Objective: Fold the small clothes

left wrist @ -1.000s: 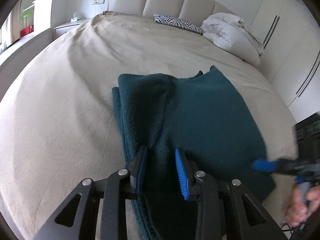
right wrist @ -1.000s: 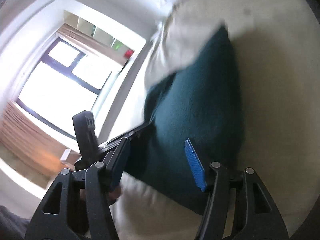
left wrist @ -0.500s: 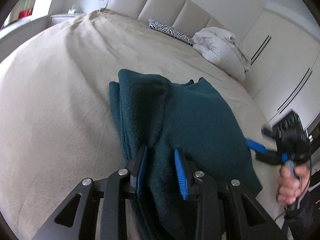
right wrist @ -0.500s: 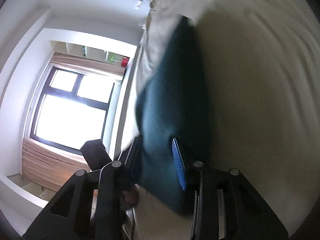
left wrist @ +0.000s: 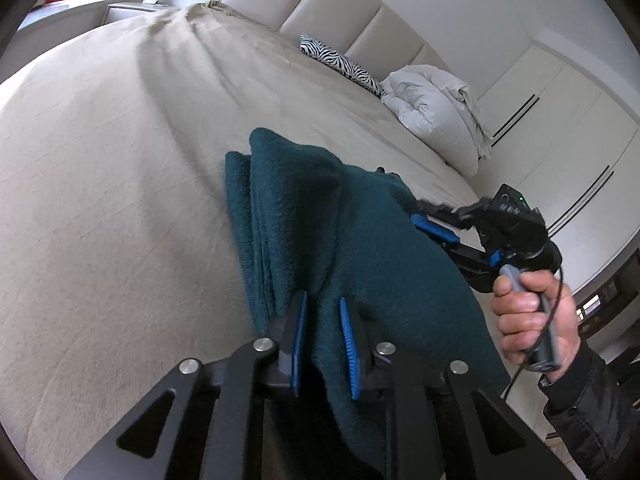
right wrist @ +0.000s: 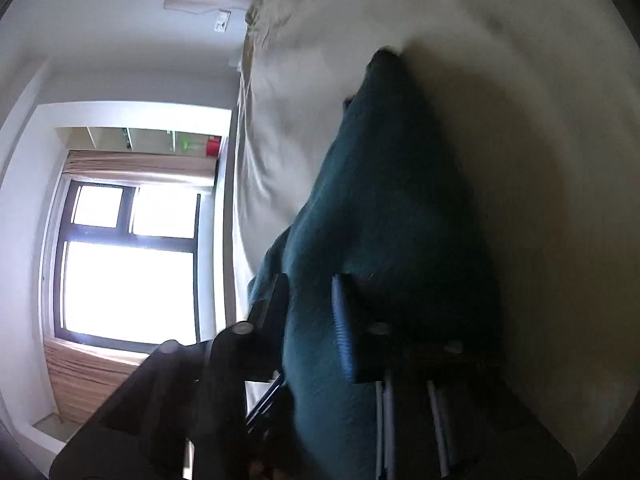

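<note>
A dark teal fleece garment [left wrist: 360,240] lies folded in layers on the beige bed [left wrist: 120,200]. My left gripper [left wrist: 324,300] is at its near edge, jaws closing, with a ridge of the fabric pinched between the blue pads. My right gripper [left wrist: 418,212], held by a hand [left wrist: 532,320] in a dark sleeve, bites the garment's right edge. In the right wrist view, the right gripper [right wrist: 308,280] is shut on the teal garment [right wrist: 380,200], which runs away from it across the bed [right wrist: 520,120]. That view is blurred.
A zebra pillow [left wrist: 340,66] and a bundled white duvet [left wrist: 436,112] lie by the padded headboard. White wardrobe doors [left wrist: 560,128] stand to the right, a nightstand [left wrist: 132,10] at the far left. A bright window [right wrist: 128,260] lies beyond the bed's edge.
My right gripper swept in from the right to the garment's edge and shut on the fabric. The left jaws narrowed on the near fold, and the left view tilted.
</note>
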The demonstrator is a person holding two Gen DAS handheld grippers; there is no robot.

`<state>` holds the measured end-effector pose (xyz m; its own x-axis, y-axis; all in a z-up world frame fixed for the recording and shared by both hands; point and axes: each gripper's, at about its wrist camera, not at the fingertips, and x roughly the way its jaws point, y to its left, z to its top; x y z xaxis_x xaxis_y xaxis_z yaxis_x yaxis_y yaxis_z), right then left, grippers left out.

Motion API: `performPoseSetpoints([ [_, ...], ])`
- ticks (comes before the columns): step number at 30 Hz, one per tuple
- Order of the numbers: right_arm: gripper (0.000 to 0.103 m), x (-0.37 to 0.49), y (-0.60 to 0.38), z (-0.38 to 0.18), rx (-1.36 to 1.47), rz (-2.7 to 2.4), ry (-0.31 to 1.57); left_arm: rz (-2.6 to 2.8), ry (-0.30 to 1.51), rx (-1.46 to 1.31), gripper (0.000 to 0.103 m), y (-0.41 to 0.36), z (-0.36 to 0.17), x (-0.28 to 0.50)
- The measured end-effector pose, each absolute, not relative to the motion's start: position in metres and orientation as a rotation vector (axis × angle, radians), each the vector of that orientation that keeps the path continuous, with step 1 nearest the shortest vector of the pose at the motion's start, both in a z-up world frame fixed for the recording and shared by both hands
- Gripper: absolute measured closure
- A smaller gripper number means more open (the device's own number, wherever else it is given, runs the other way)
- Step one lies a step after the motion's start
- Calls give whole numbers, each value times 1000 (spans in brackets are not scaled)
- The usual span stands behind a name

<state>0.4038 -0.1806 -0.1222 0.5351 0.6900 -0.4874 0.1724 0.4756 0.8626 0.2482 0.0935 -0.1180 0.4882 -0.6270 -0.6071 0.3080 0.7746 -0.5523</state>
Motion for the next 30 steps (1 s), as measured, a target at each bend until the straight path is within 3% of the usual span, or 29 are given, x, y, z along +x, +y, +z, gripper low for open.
performPoseSetpoints([
  [1,102,402,-181,-122,1039,385,989,-587,893,-396,83,93,-118,249],
  [2,103,405,-181,-125,1039,382,997,-588,893,-397,83,93,-118,249],
  [4,103,407,-188,-127,1076,385,1010,-592,897,-409,83,94,-119,250],
  [6,96,406,-185,-108,1029,376,974,-594,900,-421,83,96,-121,250],
  [9,74,407,-165,-90,999,432,971,-598,900,-425,84,99,-122,251],
  [11,49,416,-143,-81,948,464,999,-601,901,-436,84,101,-124,250],
  [15,49,446,-109,-86,810,413,1069,-606,898,-445,85,104,-127,248],
  [18,56,462,-120,-94,838,341,1057,-609,891,-443,85,104,-127,246],
  [24,51,457,-107,-65,841,369,1022,-622,884,-467,85,113,-132,241],
  [30,50,475,-12,-68,798,602,1115,-624,885,-471,85,114,-134,244],
])
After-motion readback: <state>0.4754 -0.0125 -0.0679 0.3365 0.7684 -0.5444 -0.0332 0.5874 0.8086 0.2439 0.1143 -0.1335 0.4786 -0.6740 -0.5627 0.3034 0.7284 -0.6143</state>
